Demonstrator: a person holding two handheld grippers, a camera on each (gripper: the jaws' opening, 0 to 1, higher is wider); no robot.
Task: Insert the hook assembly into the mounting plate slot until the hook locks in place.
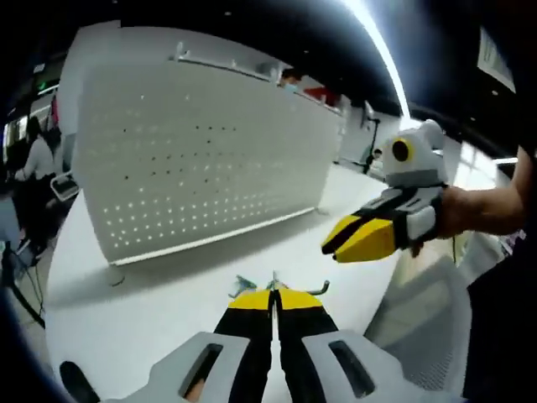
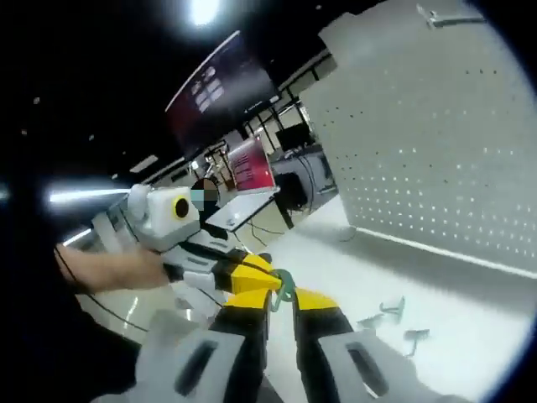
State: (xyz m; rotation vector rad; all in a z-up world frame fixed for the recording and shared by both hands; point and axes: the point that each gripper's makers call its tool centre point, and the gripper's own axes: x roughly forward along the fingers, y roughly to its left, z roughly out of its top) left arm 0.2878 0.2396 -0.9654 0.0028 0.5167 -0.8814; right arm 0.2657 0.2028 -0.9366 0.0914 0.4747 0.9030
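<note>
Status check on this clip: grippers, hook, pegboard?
Left gripper shut, right gripper shut on green hook. Pegboard upright, nothing inserted. Spare hooks on table.

Left yellow-and-black tongs [image 1: 273, 295]: jaws pressed together, tips level and pointing forward. Right yellow-tipped tongs [image 1: 348, 242]: held by a bare hand [image 1: 470, 210] with the forearm extending back, tips angled downward. In the right gripper view, the right tongs [image 2: 281, 300] appear to grip a small green piece; jaws nearly closed.
</note>
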